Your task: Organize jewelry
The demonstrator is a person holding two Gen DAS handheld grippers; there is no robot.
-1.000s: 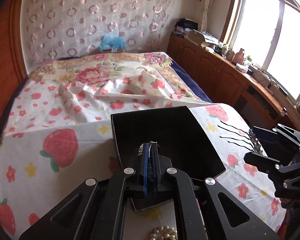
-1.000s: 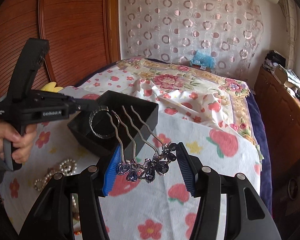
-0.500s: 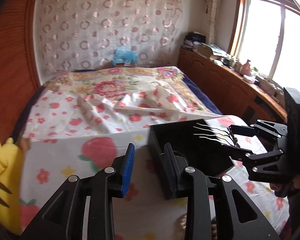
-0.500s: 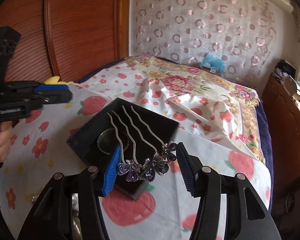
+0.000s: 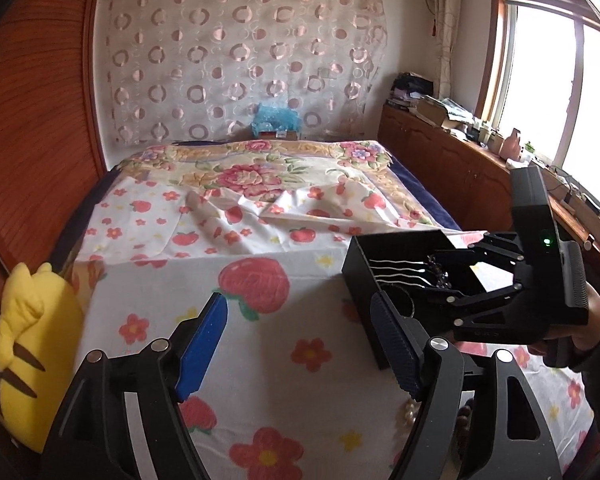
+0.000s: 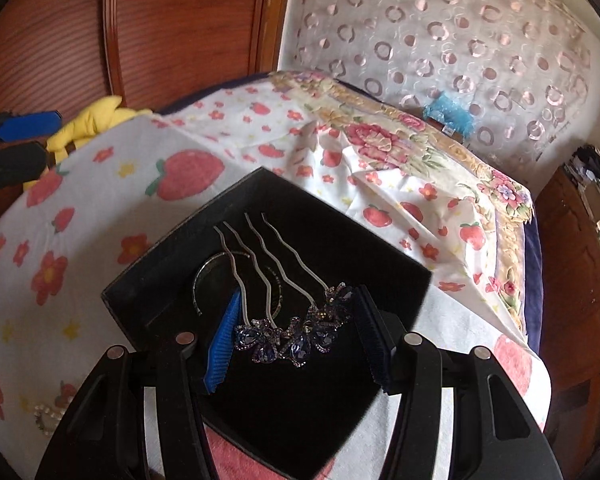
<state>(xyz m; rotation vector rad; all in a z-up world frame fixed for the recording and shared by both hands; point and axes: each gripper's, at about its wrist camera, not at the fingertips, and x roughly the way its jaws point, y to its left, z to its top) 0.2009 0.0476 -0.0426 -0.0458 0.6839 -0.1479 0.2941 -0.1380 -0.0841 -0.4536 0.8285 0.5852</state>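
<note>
A black open box [image 6: 172, 280] [image 5: 360, 264] sits on the strawberry-print bedsheet. My right gripper [image 6: 296, 334] is shut on a silver hair comb with blue jewelled flowers [image 6: 292, 336] and holds it inside the box, prongs pointing forward. A round bangle [image 6: 204, 276] lies in the box under the prongs. In the left wrist view the comb's prongs [image 5: 396, 270] show inside the box, held by the right gripper [image 5: 440, 276]. My left gripper [image 5: 300, 344] is open and empty, above the sheet left of the box. Pearl jewelry [image 6: 46, 412] [image 5: 410, 410] lies on the sheet near the box.
A yellow plush toy [image 5: 24, 360] [image 6: 88, 124] lies at the bed's left edge by the wooden headboard [image 5: 28, 120]. A wooden cabinet [image 5: 460, 168] with clutter runs along the right wall under the window. A blue item [image 5: 274, 118] sits at the far end of the bed.
My left gripper has let go of the box, opened wide and drawn back to the left. My right gripper has carried the comb forward and down into the box.
</note>
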